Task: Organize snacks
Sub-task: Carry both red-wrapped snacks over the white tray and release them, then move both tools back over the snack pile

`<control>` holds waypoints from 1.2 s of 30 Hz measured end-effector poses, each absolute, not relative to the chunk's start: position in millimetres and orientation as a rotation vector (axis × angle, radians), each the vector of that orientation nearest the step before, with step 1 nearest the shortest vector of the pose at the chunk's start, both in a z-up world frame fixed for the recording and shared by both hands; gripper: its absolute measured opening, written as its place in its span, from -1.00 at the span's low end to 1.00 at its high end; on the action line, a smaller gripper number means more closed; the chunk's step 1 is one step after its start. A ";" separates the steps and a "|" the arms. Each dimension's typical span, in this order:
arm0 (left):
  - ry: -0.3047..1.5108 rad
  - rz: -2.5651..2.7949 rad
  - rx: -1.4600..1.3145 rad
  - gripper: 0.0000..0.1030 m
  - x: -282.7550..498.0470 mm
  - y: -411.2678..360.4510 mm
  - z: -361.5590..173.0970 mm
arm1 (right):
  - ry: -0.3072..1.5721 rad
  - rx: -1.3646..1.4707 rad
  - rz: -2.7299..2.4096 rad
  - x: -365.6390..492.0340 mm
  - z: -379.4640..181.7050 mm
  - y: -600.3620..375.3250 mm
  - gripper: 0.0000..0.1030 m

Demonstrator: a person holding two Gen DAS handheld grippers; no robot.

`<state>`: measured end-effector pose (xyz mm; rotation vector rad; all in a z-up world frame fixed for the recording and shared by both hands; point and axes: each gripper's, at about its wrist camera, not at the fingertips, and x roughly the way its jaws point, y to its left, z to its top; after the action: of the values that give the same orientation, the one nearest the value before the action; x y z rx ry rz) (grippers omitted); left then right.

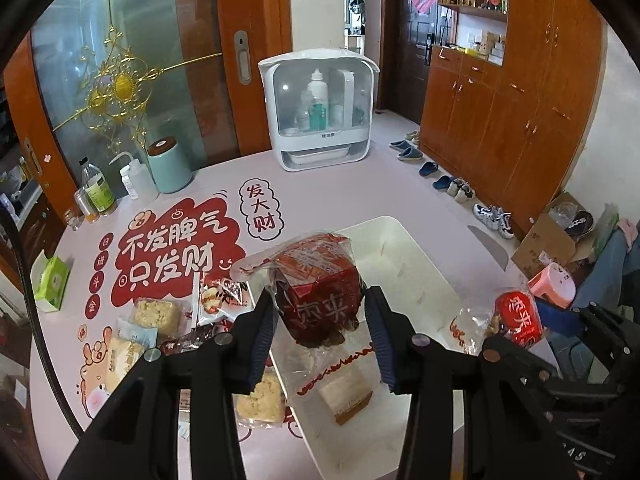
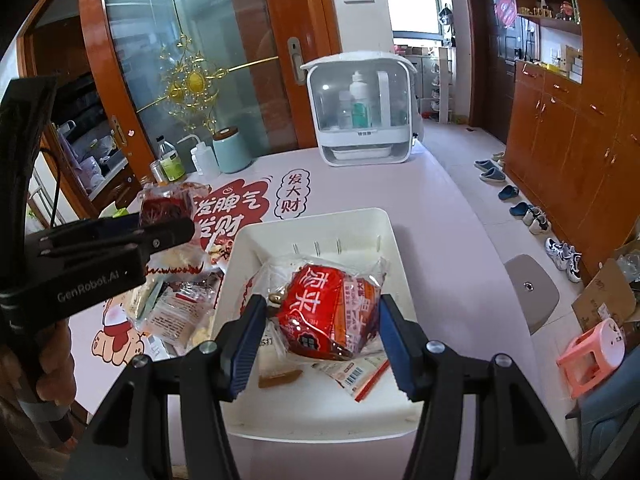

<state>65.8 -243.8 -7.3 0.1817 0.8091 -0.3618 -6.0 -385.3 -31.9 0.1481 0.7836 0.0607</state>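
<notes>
Your left hand-held gripper [image 1: 324,316] is clamped on a dark red snack bag [image 1: 320,284] in a clear wrapper, its blue pads pressed to the bag's two sides, and it holds the bag raised above the left rim of the white tray [image 1: 404,236]. To its left, on the pink worktop [image 1: 224,176], loose snacks lie in a heap beside the tray's left wall: pale crumbly cakes [image 1: 154,312] in clear wrap and a cream packet [image 1: 120,360]. Farther back, near the worktop's left far corner, stand a green-labelled bottle [image 1: 98,192], a squeeze bottle [image 1: 134,180] and a mint canister [image 1: 168,166]. At the far edge sits a white cabinet [image 1: 320,108] with bottles inside. Inside the tray, near its bottom, lies a small brown cake [image 1: 346,398]. Moving right, your right hand-held gripper [image 2: 320,324] grips a bright red snack bag [image 2: 332,316] between its blue pads, held over the middle of the tray [image 2: 320,420], with a flat barcoded packet [image 2: 352,372] lying on the tray floor below it. Past the worktop's right edge, a pink stool [image 2: 596,352] stands on the floor.
</notes>
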 end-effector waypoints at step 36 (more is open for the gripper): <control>0.772 -0.262 0.120 0.89 57.6 -209.3 13.6 | 0.770 0.121 0.146 -6.4 -32.7 -366.5 0.63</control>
<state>57.6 -209.3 13.6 0.1200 0.7724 -0.2625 -6.4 -366.5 -32.7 0.1207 0.7703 0.1462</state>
